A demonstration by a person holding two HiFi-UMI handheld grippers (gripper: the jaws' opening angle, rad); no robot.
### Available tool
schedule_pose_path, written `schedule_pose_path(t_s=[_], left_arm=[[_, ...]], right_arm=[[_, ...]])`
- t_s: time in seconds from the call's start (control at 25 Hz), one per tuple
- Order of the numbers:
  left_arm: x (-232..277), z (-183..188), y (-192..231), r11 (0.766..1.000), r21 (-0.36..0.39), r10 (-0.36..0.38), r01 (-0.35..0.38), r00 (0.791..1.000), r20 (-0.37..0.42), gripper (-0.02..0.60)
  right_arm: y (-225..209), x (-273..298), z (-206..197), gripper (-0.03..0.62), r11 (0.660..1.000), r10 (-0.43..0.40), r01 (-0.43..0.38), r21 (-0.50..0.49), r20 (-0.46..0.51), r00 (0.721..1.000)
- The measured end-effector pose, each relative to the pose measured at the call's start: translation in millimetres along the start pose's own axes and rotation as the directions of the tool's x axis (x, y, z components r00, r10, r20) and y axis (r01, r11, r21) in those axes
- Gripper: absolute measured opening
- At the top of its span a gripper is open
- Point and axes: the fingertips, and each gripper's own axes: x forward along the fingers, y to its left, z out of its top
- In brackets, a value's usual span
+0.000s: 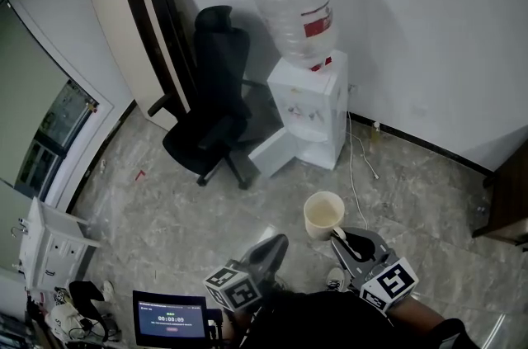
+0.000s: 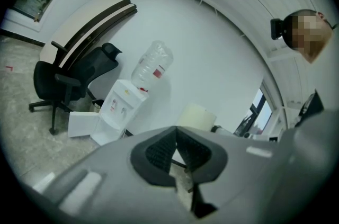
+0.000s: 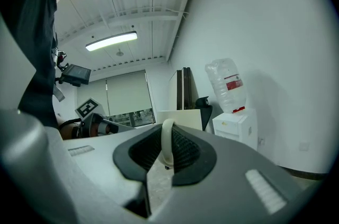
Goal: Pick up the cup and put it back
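Observation:
In the head view a cream cup point(image 1: 323, 214) hangs above the stone floor, open side up. My right gripper point(image 1: 340, 236) is shut on the cup's handle. In the right gripper view that handle point(image 3: 167, 139) stands pinched between the black pads, with the cup's body point(image 3: 181, 118) just beyond them. My left gripper point(image 1: 279, 242) is to the left of the cup, apart from it, shut and holding nothing. In the left gripper view its pads point(image 2: 161, 151) meet at the tips and the cup point(image 2: 197, 116) shows past them.
A white water dispenser point(image 1: 312, 110) with a clear bottle point(image 1: 290, 5) stands at the wall, its lower door point(image 1: 272, 151) swung open. Left of it are a black office chair point(image 1: 210, 104) and leaning boards point(image 1: 136, 25). A cable point(image 1: 356, 174) trails on the floor; a screen point(image 1: 171, 318) sits bottom left.

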Motion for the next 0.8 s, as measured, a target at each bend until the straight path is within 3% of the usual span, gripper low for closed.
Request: schedule_pose_path(t_s=[0.28,0.8], left_arm=[[-25.0,8.9,6.1,1.000,0.012,-0.028,0.027,0.999,0.029,0.005],[-96.4,33.6,42.2,0.994,0.047,-0.097,0.097,0.995,0.000,0.005]], right_arm=[[34.6,12.4,7.7,0.043,0.999,-0.008,0.008,-0.042,0.012,1.000],[116.2,60.8,1.6,0.043,0.996,-0.064,0.065,-0.054,0.022,0.998]])
